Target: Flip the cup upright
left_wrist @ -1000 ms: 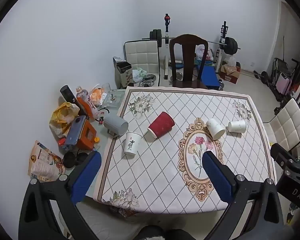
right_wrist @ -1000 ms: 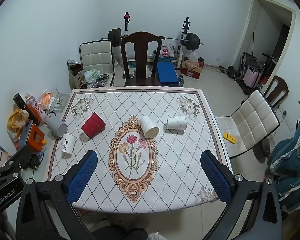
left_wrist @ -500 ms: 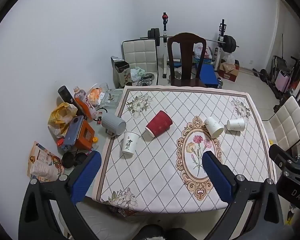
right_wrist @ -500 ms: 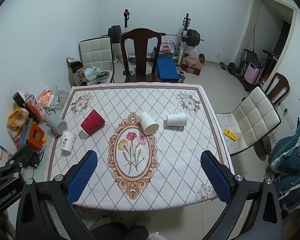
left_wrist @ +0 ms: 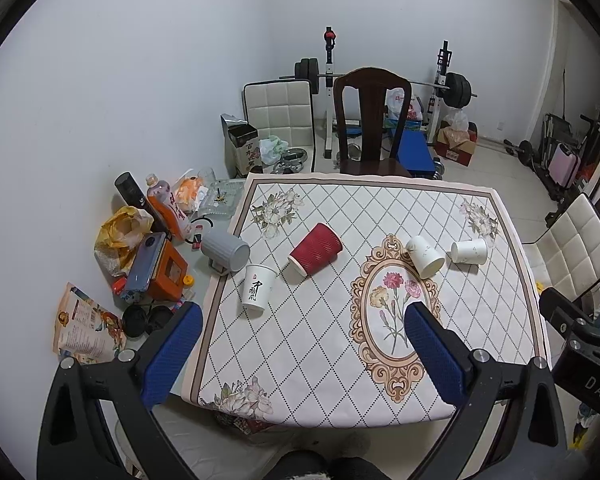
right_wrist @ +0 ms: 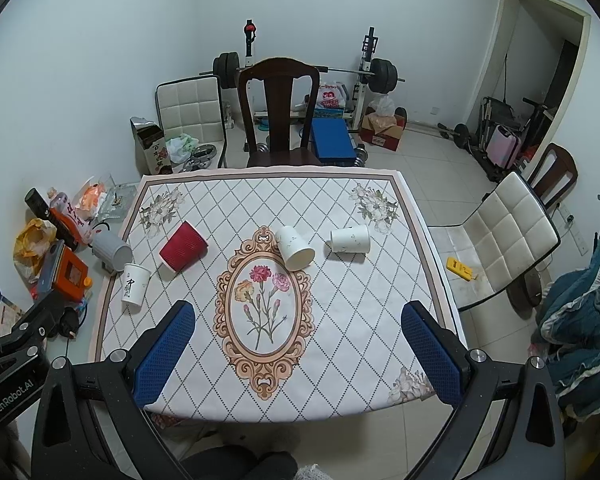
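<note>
Several cups are on a table with a patterned cloth (left_wrist: 320,340). A red ribbed cup (left_wrist: 315,249) (right_wrist: 183,246) lies on its side left of centre. Two white cups lie on their sides to the right: one (left_wrist: 424,257) (right_wrist: 294,248) by the oval flower motif, one (left_wrist: 469,251) (right_wrist: 350,239) further right. A white cup with black characters (left_wrist: 258,286) (right_wrist: 135,284) stands upright at the left edge. A grey cup (left_wrist: 225,249) (right_wrist: 112,251) lies on its side just off the cloth. My left gripper (left_wrist: 300,352) and right gripper (right_wrist: 296,352) are open, empty and high above the table's near edge.
A dark wooden chair (right_wrist: 278,116) stands at the table's far side. A white padded chair (right_wrist: 500,236) stands on the right. Bottles, bags and an orange box (left_wrist: 156,268) clutter the left side. Weights and a barbell rack (right_wrist: 364,72) stand by the back wall.
Both grippers have drawn back and up a little, so the table looks smaller and lower in both views. Nothing on the table has moved.
</note>
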